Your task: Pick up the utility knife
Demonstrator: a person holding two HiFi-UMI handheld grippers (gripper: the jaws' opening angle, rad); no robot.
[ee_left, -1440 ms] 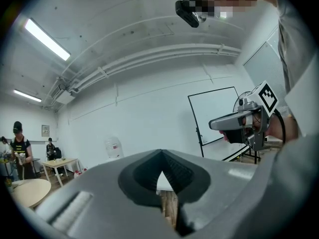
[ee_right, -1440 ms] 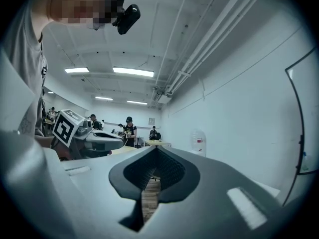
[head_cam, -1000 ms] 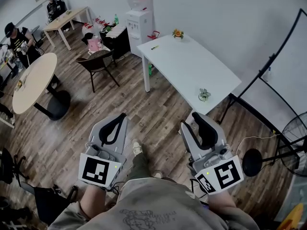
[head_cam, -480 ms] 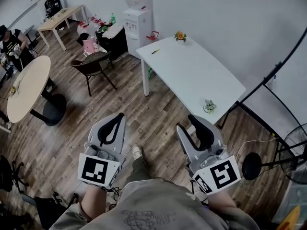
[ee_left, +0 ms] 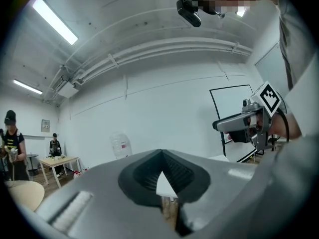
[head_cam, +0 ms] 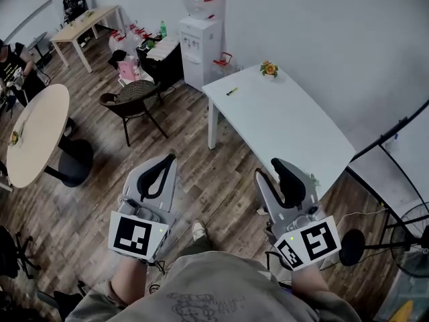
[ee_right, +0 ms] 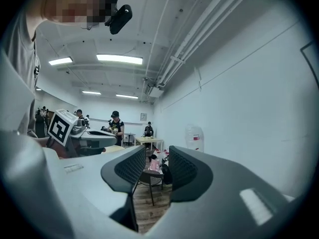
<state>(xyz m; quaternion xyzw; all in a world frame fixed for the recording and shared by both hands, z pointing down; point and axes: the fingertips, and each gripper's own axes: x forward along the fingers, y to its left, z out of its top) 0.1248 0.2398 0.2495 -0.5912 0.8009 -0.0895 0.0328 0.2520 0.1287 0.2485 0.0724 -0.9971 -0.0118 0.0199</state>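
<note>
Nearest the person, the left gripper [head_cam: 166,159] is held over the wooden floor [head_cam: 221,173]. Its fingers [ee_left: 144,176] are clenched tip to tip, with only a small triangular gap lower down and nothing gripped. Level with it, the right gripper [head_cam: 269,169] hangs just short of the near corner of the white table [head_cam: 295,133]. Its fingers [ee_right: 130,168] are released, with a narrow empty slot between the pads.

Farther out, the utility knife [head_cam: 232,91] is a small yellow-and-dark sliver lying on the table. It sits close to the far-left corner, just inside the long edge that faces the person. A small flower pot [head_cam: 269,68] stands at the far corner by the wall, and a water dispenser [head_cam: 199,32] is beyond the table's short far edge.

The knife lies well ahead of both pairs of fingers, off to the right of the left gripper and slightly left of the right one. It is well apart from each. The right gripper looks marginally nearer and is already beside the table, so it seems better placed. The knife is too small to read surely, but its long axis appears to run roughly parallel to the short far edge. If so, fingers coming in along the table's length would close across its width.
</note>
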